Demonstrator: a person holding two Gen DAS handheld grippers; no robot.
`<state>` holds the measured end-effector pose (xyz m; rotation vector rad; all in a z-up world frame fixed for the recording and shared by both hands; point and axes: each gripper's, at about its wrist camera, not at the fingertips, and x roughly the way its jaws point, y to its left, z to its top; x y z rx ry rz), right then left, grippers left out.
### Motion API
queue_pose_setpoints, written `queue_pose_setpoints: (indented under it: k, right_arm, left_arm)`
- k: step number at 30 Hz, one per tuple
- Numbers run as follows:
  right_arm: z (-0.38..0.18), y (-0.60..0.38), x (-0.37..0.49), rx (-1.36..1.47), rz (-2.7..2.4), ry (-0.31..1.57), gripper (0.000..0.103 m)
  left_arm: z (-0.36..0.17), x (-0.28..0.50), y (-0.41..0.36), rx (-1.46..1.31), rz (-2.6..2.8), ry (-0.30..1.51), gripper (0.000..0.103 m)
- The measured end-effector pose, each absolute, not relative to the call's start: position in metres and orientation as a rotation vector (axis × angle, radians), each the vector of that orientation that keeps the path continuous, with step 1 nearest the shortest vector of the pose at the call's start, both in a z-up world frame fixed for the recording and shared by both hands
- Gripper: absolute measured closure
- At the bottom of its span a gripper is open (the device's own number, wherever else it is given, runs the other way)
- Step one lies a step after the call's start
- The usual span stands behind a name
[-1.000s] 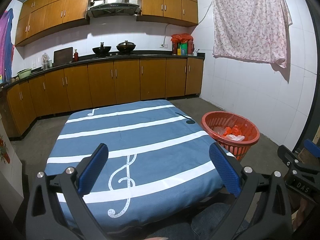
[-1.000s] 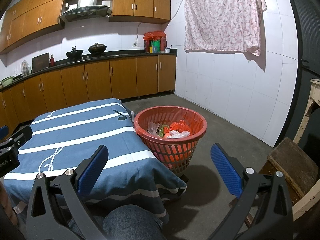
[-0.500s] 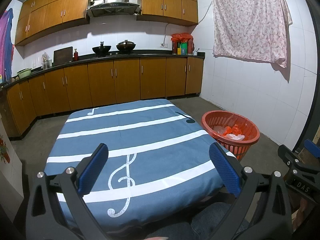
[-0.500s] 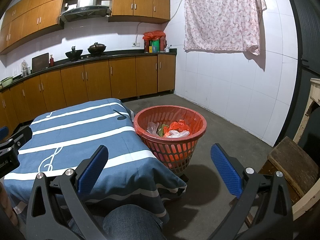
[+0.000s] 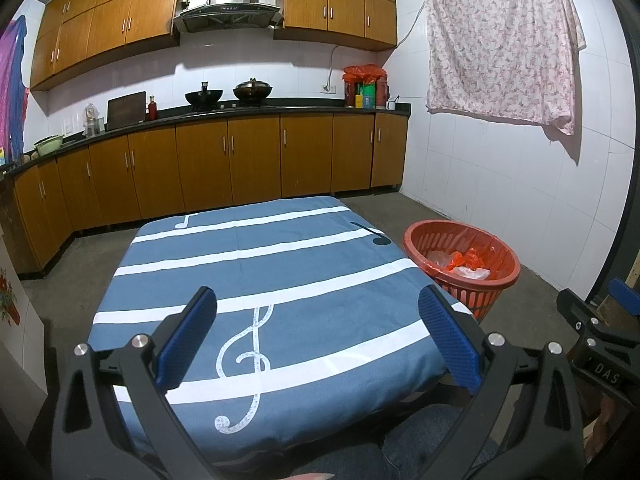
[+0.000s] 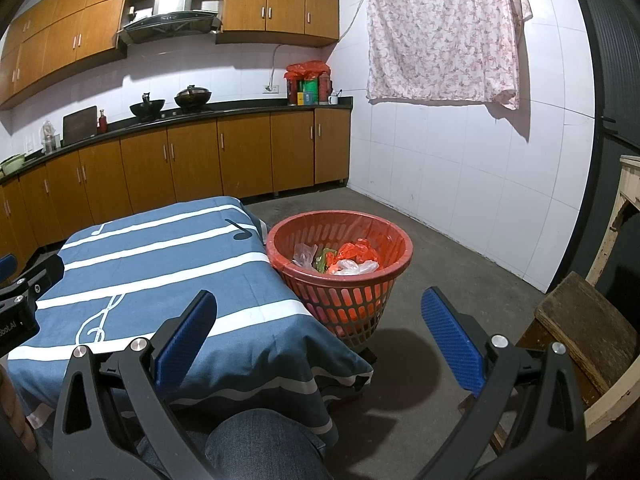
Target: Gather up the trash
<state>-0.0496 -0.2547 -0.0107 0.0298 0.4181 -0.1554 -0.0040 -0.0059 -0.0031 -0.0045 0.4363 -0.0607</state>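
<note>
A red plastic basket [image 6: 340, 280] stands on the floor just right of the table, and shows again as the basket [image 5: 464, 268] in the left wrist view. Crumpled trash [image 6: 340, 260] lies inside it: clear, white, orange and green plastic. The table carries a blue cloth with white stripes and music notes [image 5: 260, 280], with nothing lying on it. My left gripper [image 5: 318, 336] hovers open over the near edge of the cloth, holding nothing. My right gripper [image 6: 318, 340] is open too, low, in front of the basket and the table's corner.
Brown kitchen cabinets [image 5: 224, 168] and a dark counter with woks run along the back wall. A flowered cloth [image 6: 444, 36] hangs on the white tiled wall. A worn wooden stool [image 6: 588, 332] stands at the right. A person's knee in jeans [image 6: 256, 444] is below.
</note>
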Motion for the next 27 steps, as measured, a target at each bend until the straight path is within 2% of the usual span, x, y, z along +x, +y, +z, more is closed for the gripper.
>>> queue_pose_setpoints:
  k: [27]
  right_arm:
    - [-0.01, -0.256, -0.05, 0.031, -0.154, 0.421, 0.002]
  left_arm:
    - [-0.014, -0.011, -0.003, -0.011, -0.056, 0.45, 0.004]
